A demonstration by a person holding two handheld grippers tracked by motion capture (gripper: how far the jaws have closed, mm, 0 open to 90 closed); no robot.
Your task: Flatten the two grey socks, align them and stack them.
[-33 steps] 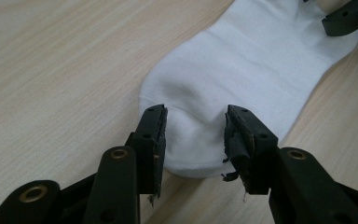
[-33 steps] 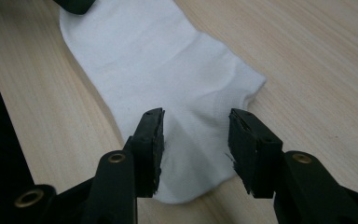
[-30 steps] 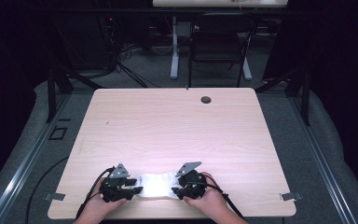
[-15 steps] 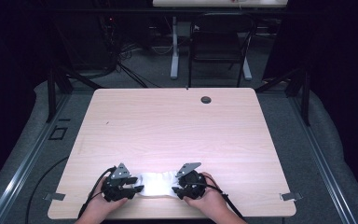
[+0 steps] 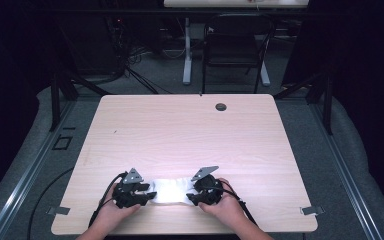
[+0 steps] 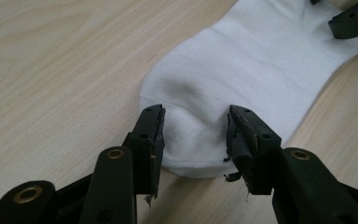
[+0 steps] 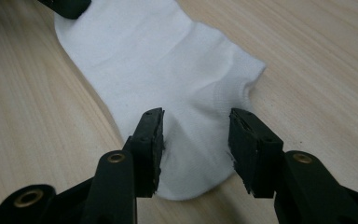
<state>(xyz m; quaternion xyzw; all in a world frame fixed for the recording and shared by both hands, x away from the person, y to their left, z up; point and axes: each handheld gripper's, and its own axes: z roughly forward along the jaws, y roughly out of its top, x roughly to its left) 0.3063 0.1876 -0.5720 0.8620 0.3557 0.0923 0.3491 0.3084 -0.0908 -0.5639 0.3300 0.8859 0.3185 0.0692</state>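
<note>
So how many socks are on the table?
1. A white sock lies flat near the table's front edge, between the left gripper and right gripper. A second could hide underneath; I can't tell.

Hidden and cropped parts at the white sock (image 5: 169,190)

In the high view both sock ends lie hidden under the grippers; each gripper view crops the sock's far end, and the forearms leave the bottom edge.

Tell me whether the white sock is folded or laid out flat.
Laid out flat: the white sock lies full length on the table, toe and cuff ends apart, no fold visible.
</note>
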